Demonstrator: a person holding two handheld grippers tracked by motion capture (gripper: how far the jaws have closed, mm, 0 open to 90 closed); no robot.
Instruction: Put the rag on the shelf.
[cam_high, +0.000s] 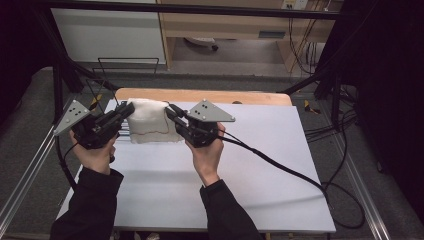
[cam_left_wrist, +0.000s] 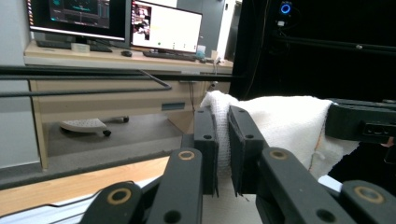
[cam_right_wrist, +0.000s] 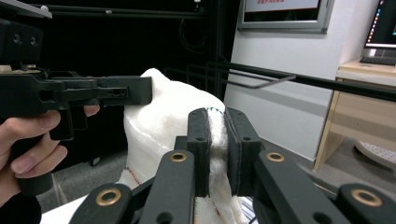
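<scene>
Towel (cam_high: 147, 122) held up between two grippers near the table's (cam_high: 260, 165) far left corner.

Stretched with its long axis running left to right across the table, the white cloth hangs from its top edge, with a thin reddish line along its lower hem. Left gripper (cam_high: 125, 111) is clamped on the towel's left upper corner, right gripper (cam_high: 170, 113) on the right upper corner, jaws pinching fabric in both gripper views. Bare white tabletop lies open to the right and toward the person.

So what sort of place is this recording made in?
Most likely a lab or office set up for recording: a white-topped table inside a black frame, a desk with lit monitors and a keyboard behind, and cables trailing across the grey floor.
</scene>
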